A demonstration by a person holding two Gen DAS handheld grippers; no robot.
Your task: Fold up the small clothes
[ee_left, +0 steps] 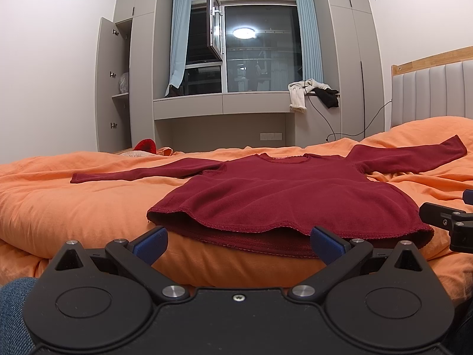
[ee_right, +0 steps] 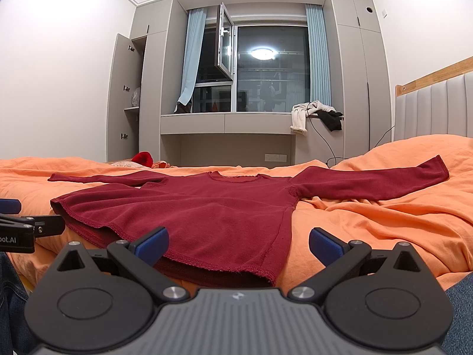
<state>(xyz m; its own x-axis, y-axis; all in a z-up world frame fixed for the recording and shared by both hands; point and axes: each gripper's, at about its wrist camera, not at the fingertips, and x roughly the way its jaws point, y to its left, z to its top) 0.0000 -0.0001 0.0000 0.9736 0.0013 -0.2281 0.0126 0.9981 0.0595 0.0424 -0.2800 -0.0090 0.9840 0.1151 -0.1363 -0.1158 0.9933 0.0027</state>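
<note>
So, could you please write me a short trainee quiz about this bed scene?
1. True or false: the red top lies flat on the orange bedding with both sleeves spread out.
2. Which is open? A) only the left tool B) only the right tool C) both
3. Fill in: the hem faces the ____, the neckline faces the window.

Key: 1 true; 2 C; 3 tools

Red item beyond the bed's far edge mostly hidden by the orange duvet, identity unclear. Headboard cut off at right. Shelf contents in the open wardrobe too small to identify.
</note>
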